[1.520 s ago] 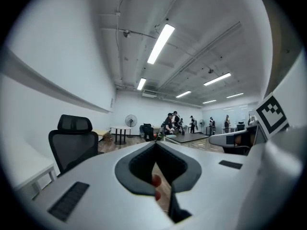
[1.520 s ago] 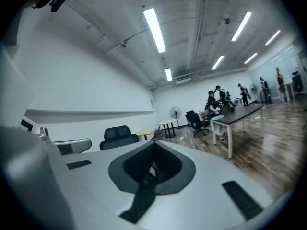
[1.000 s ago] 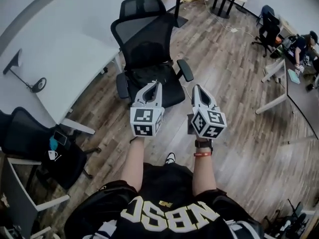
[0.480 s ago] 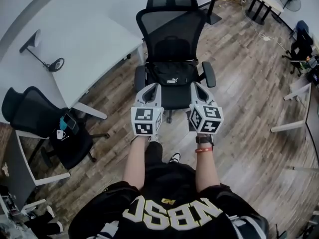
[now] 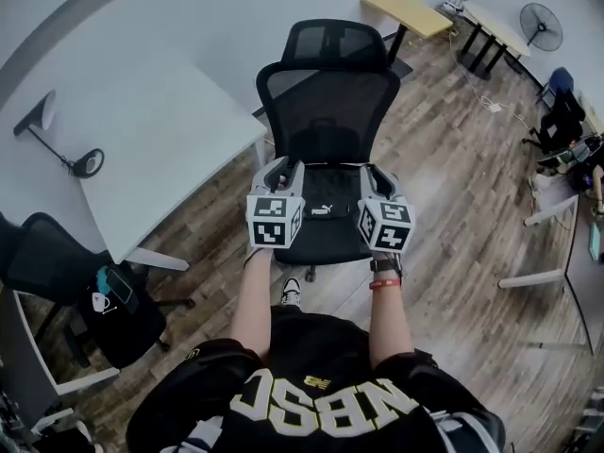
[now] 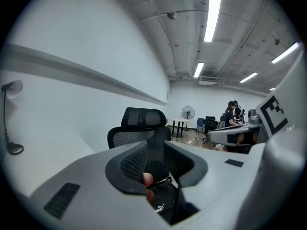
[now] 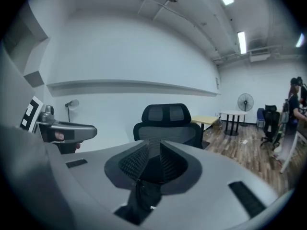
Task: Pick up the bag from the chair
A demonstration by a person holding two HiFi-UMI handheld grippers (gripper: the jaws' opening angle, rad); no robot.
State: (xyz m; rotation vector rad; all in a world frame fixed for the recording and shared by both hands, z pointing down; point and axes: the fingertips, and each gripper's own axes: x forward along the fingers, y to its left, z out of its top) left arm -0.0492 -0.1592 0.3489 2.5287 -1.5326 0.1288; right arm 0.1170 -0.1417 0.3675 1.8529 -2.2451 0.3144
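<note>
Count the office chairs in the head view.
4. One chair in the middle with the bag on its seat, one at lower left beside the white table, a blue one and a black one at far right. More may be hidden there.

support: chair (image 5: 330, 111) (black mesh) | on seat: black bag (image 5: 326, 199)

I see a white desk (image 5: 160, 130) filling the upper left, with a desk lamp (image 5: 87, 163) standing near its left edge. Below the desk's near corner there's a spare black chair (image 5: 47, 243) with what looks like a phone (image 5: 119, 287) and some small bits on it (too small to name). Wood floor (image 5: 453, 187) covers the rest. Far top right I see a yellow table (image 5: 411, 12), a standing fan (image 5: 540, 25) and a blue chair (image 5: 559, 83). Ceiling light strips (image 6: 211, 16) are lit in the left gripper view.
</note>
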